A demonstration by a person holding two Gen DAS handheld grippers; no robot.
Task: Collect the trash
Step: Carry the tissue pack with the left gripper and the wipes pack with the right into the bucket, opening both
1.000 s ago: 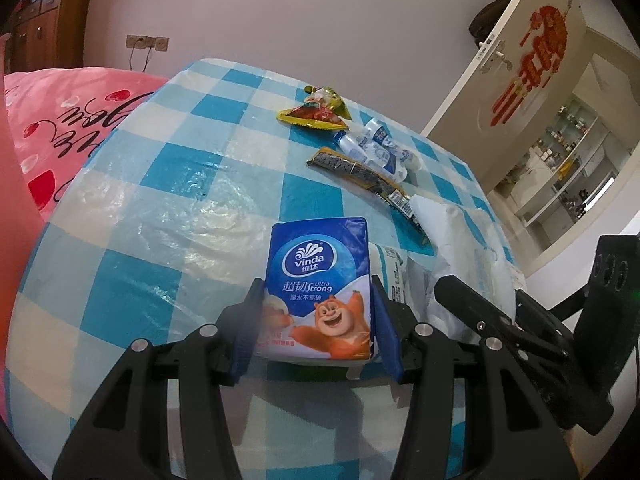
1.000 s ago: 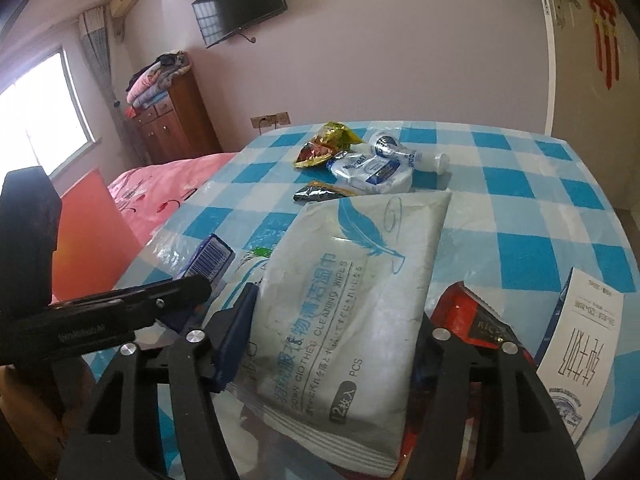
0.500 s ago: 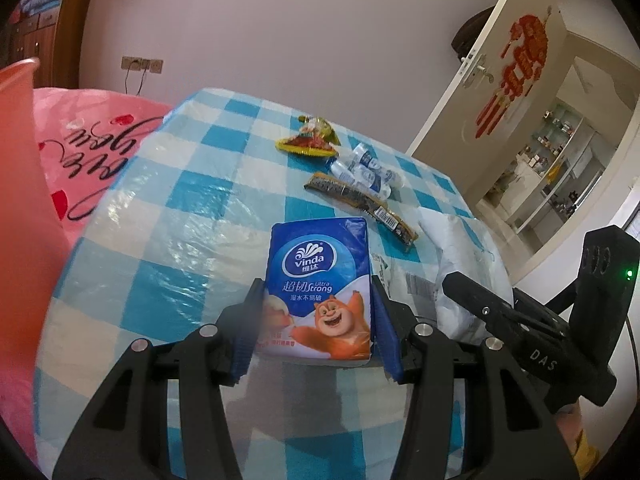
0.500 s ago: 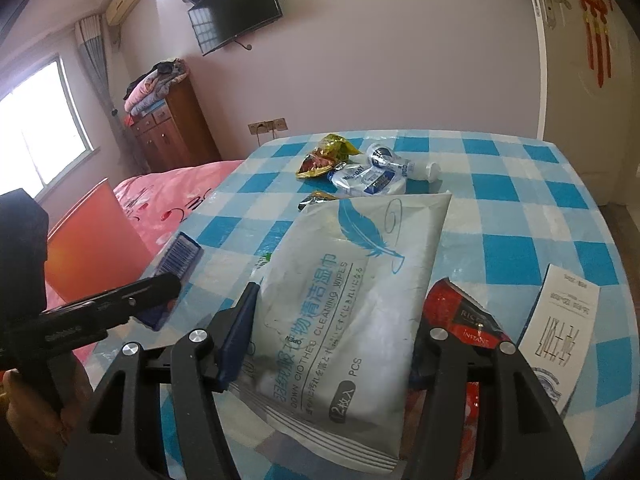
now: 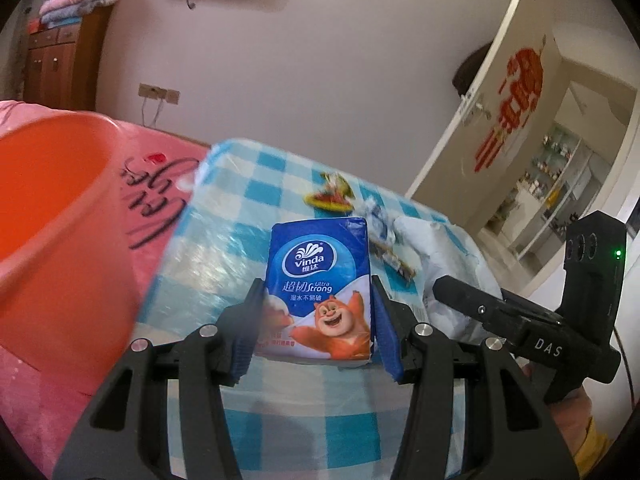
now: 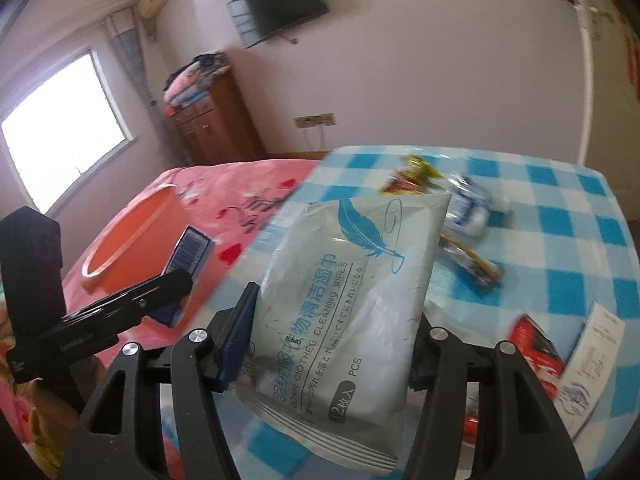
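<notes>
My left gripper [image 5: 316, 320] is shut on a blue Vinda tissue pack [image 5: 320, 280] and holds it in the air above the table's left edge. My right gripper [image 6: 332, 336] is shut on a pale grey wet-wipes pack [image 6: 348, 280], also lifted off the table. An orange basin [image 5: 52, 216] sits on the pink bed to the left; it also shows in the right wrist view [image 6: 132, 244]. The left gripper with the tissue pack [image 6: 188, 252] appears in the right wrist view between the basin and the table.
On the blue-checked tablecloth [image 6: 560, 216] lie a yellow-red snack wrapper [image 6: 412, 176], a crushed plastic bottle [image 6: 472, 208], a long dark wrapper [image 6: 472, 260], a red packet [image 6: 536, 348] and a white receipt [image 6: 592, 352]. A white door [image 5: 504, 112] stands open at the right.
Both grippers have lifted their packs up off the table and swung left toward the bed. The orange basin has come much further into both views.
</notes>
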